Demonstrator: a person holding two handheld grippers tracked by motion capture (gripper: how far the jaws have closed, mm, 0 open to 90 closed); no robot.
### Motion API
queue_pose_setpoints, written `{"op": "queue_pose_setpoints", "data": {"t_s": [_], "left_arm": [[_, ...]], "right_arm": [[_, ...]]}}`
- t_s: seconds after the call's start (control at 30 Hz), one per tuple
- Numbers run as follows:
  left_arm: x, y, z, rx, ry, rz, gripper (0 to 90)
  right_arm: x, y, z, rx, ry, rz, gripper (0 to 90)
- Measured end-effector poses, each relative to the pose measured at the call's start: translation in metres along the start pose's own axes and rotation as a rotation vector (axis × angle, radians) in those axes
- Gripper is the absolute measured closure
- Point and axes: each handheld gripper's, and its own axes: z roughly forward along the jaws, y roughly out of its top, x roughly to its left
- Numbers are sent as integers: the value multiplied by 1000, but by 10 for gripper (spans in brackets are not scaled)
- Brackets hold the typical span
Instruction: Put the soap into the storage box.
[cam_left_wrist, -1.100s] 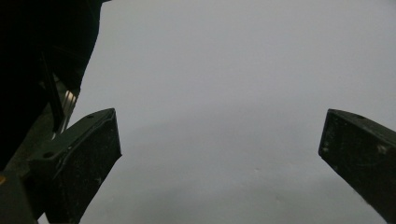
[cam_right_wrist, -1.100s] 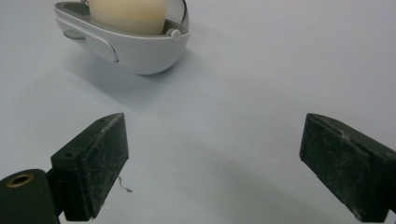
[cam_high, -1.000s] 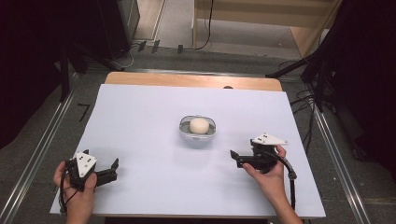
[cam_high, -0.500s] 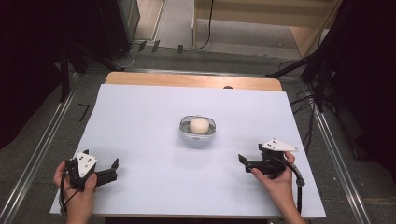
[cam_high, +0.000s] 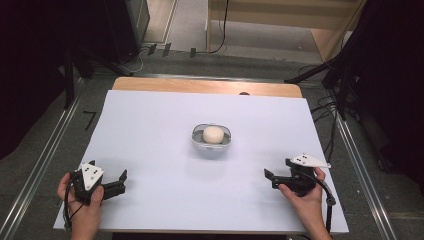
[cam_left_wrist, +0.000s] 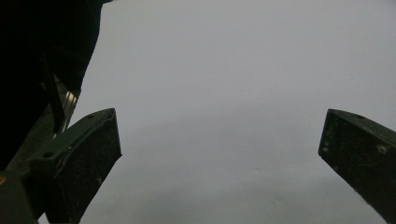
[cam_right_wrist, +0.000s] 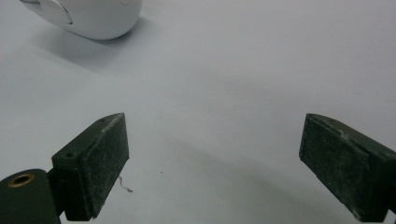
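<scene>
Right gripper (cam_high: 272, 178): jaws spread wide, holding nothing and touching nothing; in the right gripper view only bare white table sheet (cam_right_wrist: 233, 93) lies between them. The right hand (cam_high: 300, 192) grips it low over the near right part of the table, jaws pointing left, cable trailing back along the forearm.

Left gripper (cam_high: 120, 181): jaws likewise wide apart and empty, over bare sheet. The left hand (cam_high: 82, 200) holds it at the near left corner, jaws pointing right, toward the other gripper.

The bowl (cam_high: 212, 141) stands well apart from both, ahead and between them, nearer the right gripper. A pale round ball (cam_high: 213, 134) sits inside it.
</scene>
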Motion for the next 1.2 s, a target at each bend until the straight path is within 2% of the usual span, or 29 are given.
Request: {"op": "queue_pose_setpoints", "data": {"t_s": [0.77,1.2], "left_arm": [[0,0,0,-4,2,-2,0],[1,0,-1,-11,0,-6,0]], "right_arm": [[-30,-24,-24,14,-57,40,92],[-38,-34,-38,11,-81,46,92]]}}
